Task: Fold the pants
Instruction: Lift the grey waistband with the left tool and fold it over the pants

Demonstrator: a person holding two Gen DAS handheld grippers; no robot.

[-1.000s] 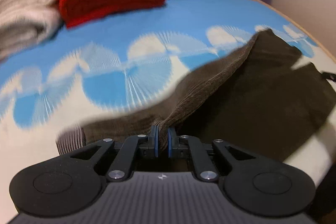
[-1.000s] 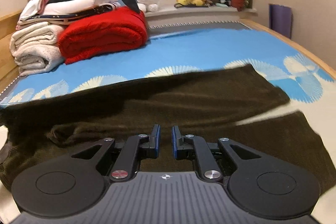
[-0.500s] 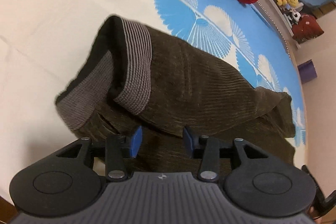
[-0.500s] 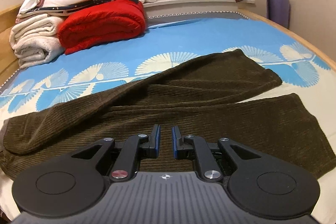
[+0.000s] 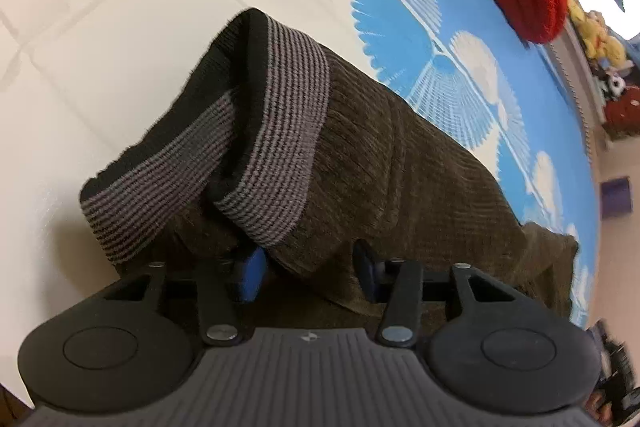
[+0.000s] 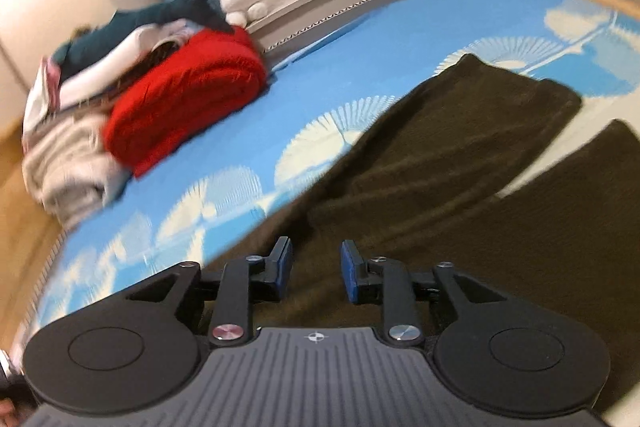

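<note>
The pants (image 5: pixel 400 167) lie flat on the bed (image 5: pixel 100 7), waistband (image 5: pixel 280 155) end near the bed's cream edge, the legs running out toward the far blue part. The left gripper (image 5: pixel 306 269) hangs just over the waistband with its jaws wide apart, holding nothing. The right gripper (image 6: pixel 316 265) is over the legs, jaws also parted and empty.

The waistband sits crumpled, one layer flipped back on itself; if either claw bites only the top layer there, the next fold would likely come out skewed or bunched. The two legs also splay apart beyond the waistband, so they could fold unevenly.

A second ago the left claw was pinched on the cloth, lifting it; now it has let go. The right claw has opened wider and tilted.
</note>
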